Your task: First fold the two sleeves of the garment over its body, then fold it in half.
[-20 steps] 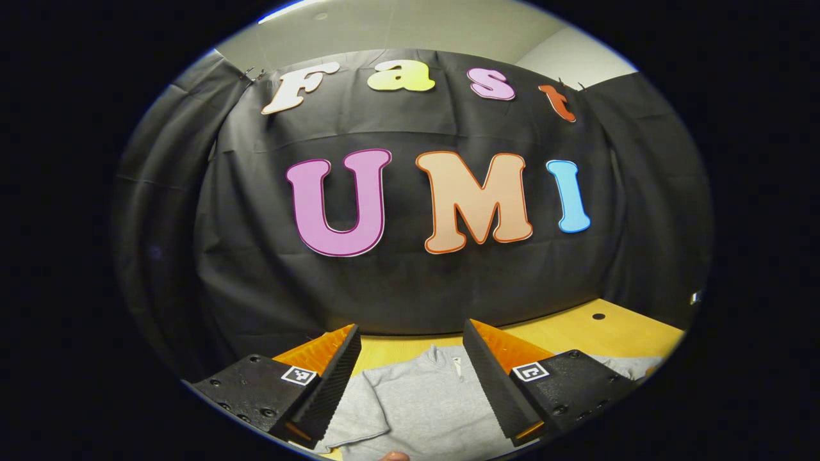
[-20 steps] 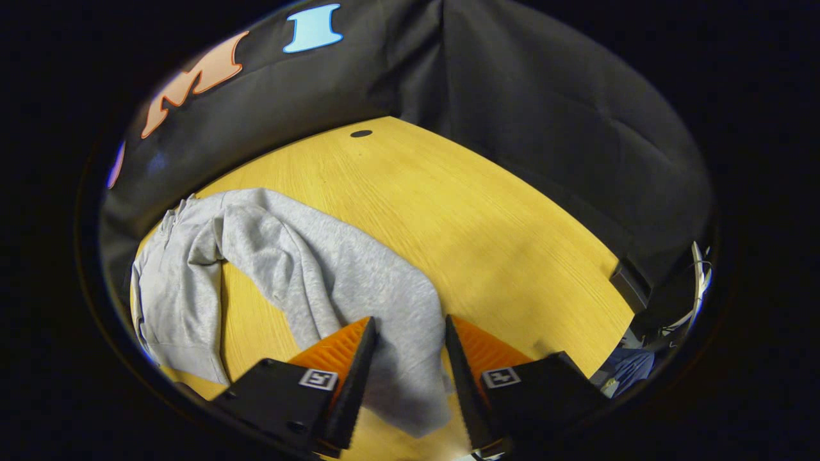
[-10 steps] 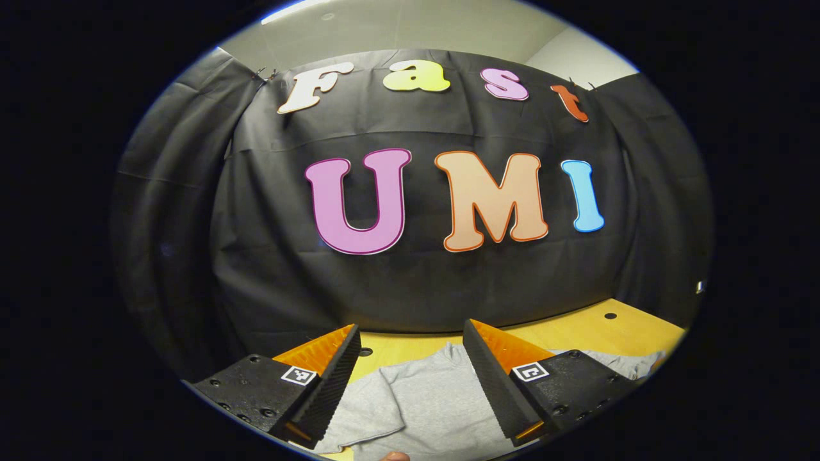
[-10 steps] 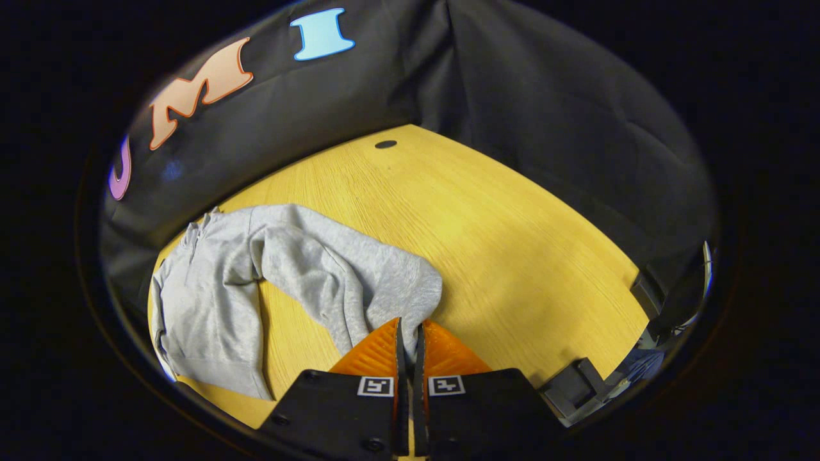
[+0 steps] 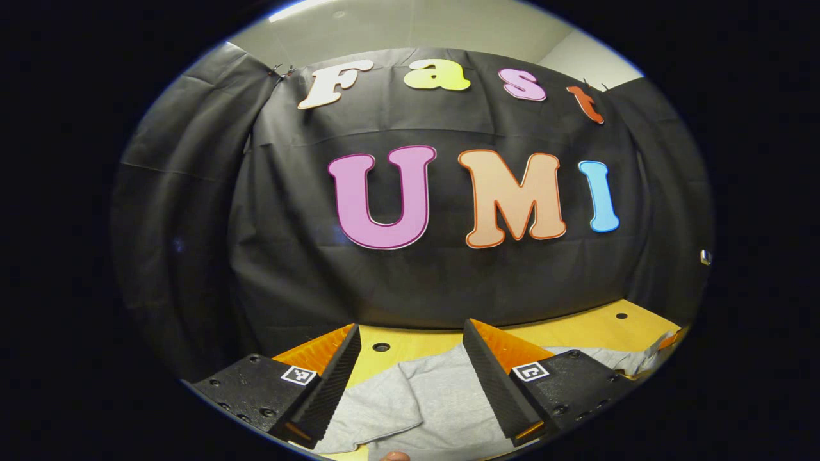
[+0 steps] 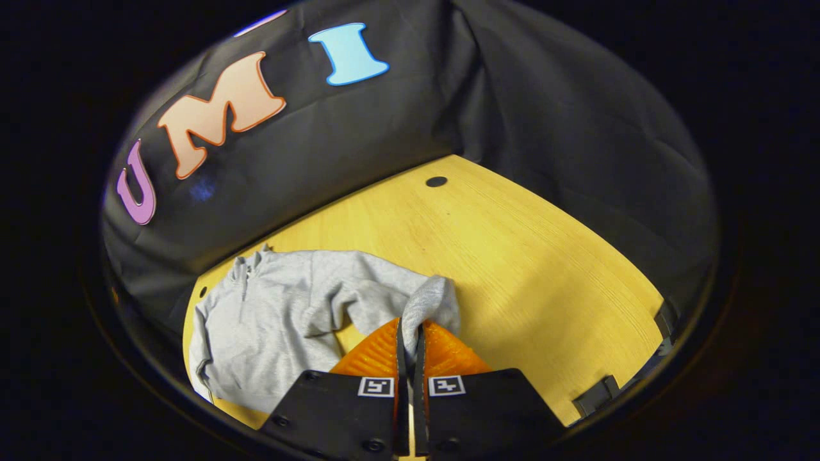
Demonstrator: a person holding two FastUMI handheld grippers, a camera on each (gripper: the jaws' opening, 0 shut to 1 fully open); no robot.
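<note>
Grey garment [image 6: 275,320] lay on a yellow desk [image 6: 512,256], close to the booth's black wall. Right gripper [image 6: 410,333] had its jaws pinched on the sleeve [image 6: 432,301] end, cloth bunched above them. Left gripper [image 5: 410,365] hung w/ jaws wide over the garment body, holding nothing. Fabric looked soft, light, limp; likely to sag, so cuff or hem corners suit gripping. Beyond the garment, away from the wall, bare desk ran to its edge: ample room to swing.

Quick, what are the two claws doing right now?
Left gripper: open, holding nothing, above the grey garment.
Right gripper: closed on the garment's sleeve.
</note>
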